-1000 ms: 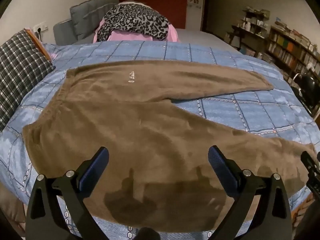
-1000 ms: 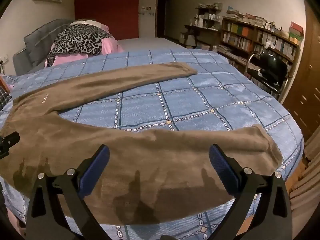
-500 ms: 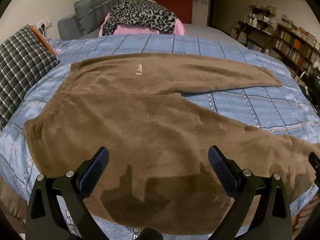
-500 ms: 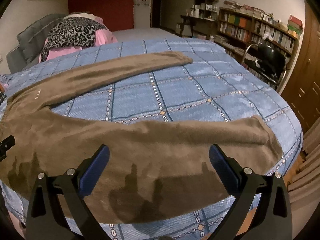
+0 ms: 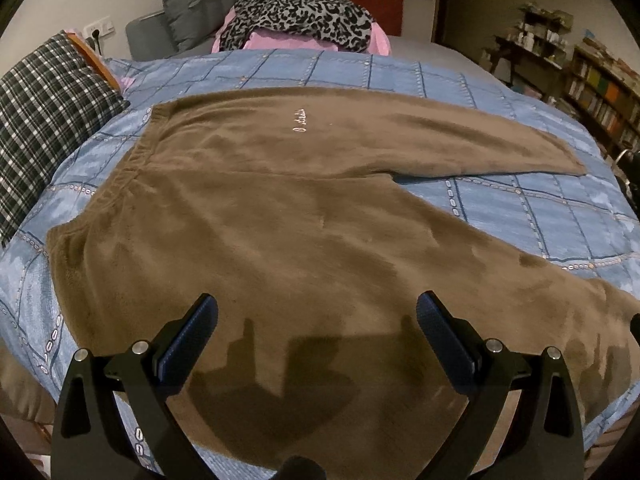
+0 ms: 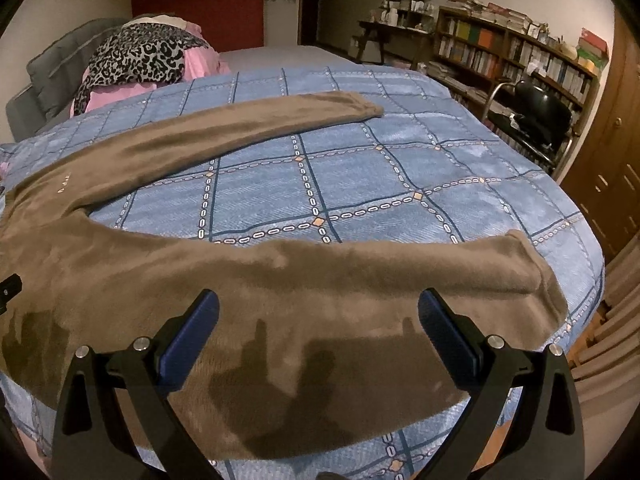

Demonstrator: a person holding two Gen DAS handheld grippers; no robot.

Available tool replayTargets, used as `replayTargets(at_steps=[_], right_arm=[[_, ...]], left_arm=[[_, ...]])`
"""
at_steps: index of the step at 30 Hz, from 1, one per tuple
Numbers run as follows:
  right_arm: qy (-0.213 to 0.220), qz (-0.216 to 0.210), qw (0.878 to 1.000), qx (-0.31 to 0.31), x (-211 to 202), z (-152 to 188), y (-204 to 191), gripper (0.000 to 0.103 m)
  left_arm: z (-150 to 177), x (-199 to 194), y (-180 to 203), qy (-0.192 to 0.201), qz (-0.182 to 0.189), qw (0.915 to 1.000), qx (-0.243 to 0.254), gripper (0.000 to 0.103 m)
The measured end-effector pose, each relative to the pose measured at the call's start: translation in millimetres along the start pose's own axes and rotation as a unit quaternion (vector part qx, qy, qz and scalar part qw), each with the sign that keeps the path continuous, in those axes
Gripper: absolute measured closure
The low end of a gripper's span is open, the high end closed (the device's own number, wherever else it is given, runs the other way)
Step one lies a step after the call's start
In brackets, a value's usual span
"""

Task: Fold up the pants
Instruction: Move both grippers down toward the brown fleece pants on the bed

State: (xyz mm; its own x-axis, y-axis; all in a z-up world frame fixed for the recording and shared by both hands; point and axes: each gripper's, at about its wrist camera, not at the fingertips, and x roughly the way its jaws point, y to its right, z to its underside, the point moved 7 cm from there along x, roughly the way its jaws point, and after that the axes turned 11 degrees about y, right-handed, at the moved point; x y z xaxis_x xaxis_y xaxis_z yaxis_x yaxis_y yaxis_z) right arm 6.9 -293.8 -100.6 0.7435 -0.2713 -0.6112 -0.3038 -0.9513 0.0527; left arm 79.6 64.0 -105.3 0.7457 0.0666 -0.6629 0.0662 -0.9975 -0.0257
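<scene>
Brown fleece pants (image 5: 256, 220) lie spread flat on a blue checked bedspread (image 5: 540, 208), waistband at the left, both legs running right and splayed apart. My left gripper (image 5: 318, 320) hovers open above the near hip and thigh, nothing between its fingers. In the right wrist view the near leg (image 6: 360, 280) crosses the frame to its cuff (image 6: 536, 272) at the bed's right edge, and the far leg (image 6: 240, 128) lies behind. My right gripper (image 6: 319, 320) hangs open above the near leg, touching nothing.
A plaid pillow (image 5: 44, 112) sits at the left of the bed. A leopard-print and pink pile (image 5: 296, 16) lies at the far end. Bookshelves (image 6: 512, 56) and a black chair (image 6: 536, 112) stand right of the bed. The bed's near edge is just below both grippers.
Both grippers have moved forward and slightly lower over the pants, staying open. The pants have not moved.
</scene>
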Motion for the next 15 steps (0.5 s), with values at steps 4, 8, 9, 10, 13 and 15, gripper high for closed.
replayTargets(at_steps=[4,8,9,10,13,15], right_arm=[[-0.013,-0.004,1.0,0.004,11,1,-1,0.003],[-0.026,-0.011,1.0,0.005,20,5,-6,0.003],[-0.031,-0.012,0.999,0.002,23,7,-9,0.003],[-0.034,-0.013,0.999,0.0,25,8,-10,0.003],[-0.042,-0.013,0.999,-0.008,32,11,-15,0.003],[-0.047,-0.015,0.999,-0.009,35,15,-17,0.003]], left_arm=[[-1,7,-1,-0.005,-0.003,1.0,0.001,0.005],[-2,13,-1,-0.01,-0.009,0.9999,0.004,0.005],[-2,15,-1,-0.011,-0.011,0.9999,0.003,0.005],[-2,18,-3,-0.014,-0.014,0.9998,0.001,0.005],[1,26,-7,-0.028,-0.019,0.9994,-0.006,0.005],[4,33,-10,-0.042,-0.017,0.9989,-0.013,0.005]])
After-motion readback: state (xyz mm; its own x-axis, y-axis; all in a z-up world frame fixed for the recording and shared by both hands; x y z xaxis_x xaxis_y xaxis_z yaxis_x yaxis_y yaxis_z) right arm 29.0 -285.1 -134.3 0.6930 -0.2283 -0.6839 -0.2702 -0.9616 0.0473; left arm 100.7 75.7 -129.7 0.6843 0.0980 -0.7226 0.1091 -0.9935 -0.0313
